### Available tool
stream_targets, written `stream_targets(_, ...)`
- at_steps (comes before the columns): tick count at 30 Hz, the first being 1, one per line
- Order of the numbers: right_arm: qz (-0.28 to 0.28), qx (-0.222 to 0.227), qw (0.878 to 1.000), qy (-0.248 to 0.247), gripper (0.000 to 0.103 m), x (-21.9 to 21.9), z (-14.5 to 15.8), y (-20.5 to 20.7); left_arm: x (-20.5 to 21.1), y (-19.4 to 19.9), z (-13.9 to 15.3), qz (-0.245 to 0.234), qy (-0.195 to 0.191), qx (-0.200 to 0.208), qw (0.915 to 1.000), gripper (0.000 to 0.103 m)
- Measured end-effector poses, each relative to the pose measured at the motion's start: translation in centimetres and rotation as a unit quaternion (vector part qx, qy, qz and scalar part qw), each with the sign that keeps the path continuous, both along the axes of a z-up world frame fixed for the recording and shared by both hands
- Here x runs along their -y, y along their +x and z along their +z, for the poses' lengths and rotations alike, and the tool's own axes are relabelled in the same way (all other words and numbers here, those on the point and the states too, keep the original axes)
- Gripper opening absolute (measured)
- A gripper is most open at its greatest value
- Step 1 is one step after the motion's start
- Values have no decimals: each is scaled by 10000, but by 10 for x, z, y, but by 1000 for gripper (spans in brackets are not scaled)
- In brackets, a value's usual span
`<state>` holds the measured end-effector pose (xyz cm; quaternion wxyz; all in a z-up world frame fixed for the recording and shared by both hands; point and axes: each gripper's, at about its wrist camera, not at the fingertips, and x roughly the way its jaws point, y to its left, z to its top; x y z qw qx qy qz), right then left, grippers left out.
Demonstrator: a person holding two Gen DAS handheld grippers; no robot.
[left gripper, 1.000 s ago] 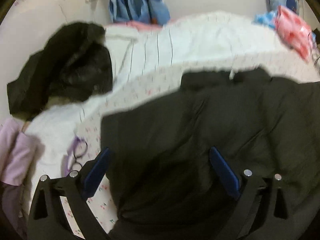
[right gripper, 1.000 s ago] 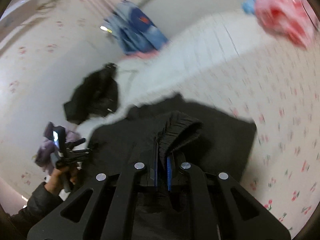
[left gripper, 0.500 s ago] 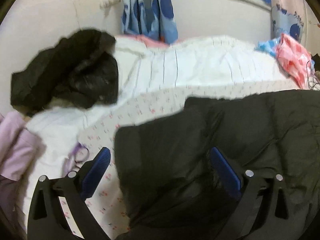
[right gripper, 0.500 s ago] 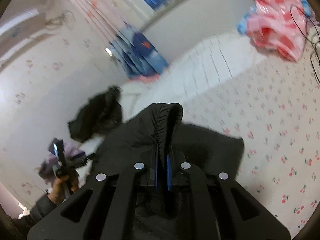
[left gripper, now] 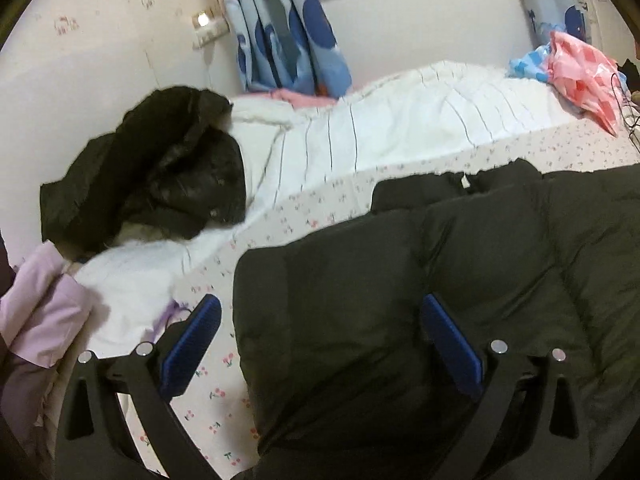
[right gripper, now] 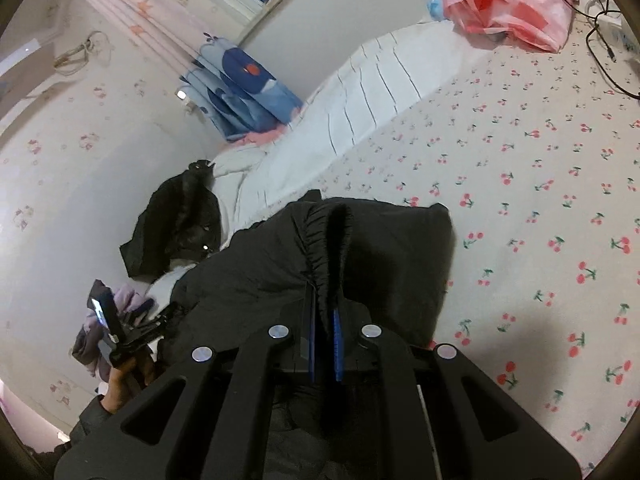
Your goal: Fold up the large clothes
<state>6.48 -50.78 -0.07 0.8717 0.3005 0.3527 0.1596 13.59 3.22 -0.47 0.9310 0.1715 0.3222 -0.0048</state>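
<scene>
A large black puffer jacket (left gripper: 460, 280) lies spread on the cherry-print bed sheet (left gripper: 312, 208). My left gripper (left gripper: 322, 344) is open and hovers over the jacket's left edge, with one blue pad (left gripper: 192, 344) above the sheet and the other above the jacket. In the right wrist view my right gripper (right gripper: 324, 312) is shut on the jacket's ribbed elastic cuff (right gripper: 328, 236) and holds that sleeve up over the jacket body (right gripper: 256, 280). A hand holds the left gripper (right gripper: 160, 314) at the jacket's far left.
A second black garment (left gripper: 160, 184) lies crumpled on the white striped duvet (left gripper: 400, 132) by the wall. Lilac clothes (left gripper: 44, 312) sit at the left edge. A pink plastic bag (right gripper: 512, 4) and cables (right gripper: 600, 52) lie at the far right. Blue-patterned curtains (left gripper: 288, 40) hang behind.
The right gripper has kept its hold on the cuff and shifted over the jacket body. The left gripper has tilted up, so the jacket's edge sits further right and more wall shows.
</scene>
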Motion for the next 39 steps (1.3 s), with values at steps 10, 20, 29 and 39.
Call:
stream_targets(10, 79, -705, 9975, -5, 8, -8, -54, 14, 5, 15, -38, 8, -24, -534, 9986, 96)
stream_targets(20, -987, -32, 9934, -577, 45, 17, 24, -26, 8, -10, 9, -83, -2, 191, 9998, 96)
stream_targets(29, -172, 329, 9850, -1685, 56, -114, 34, 76, 30, 3, 22, -288, -147, 520, 9981, 96)
stream_targets(39, -707, 237, 9919, -1025, 44, -72, 15, 53, 8, 17, -7, -134, -691, -263, 9972, 96)
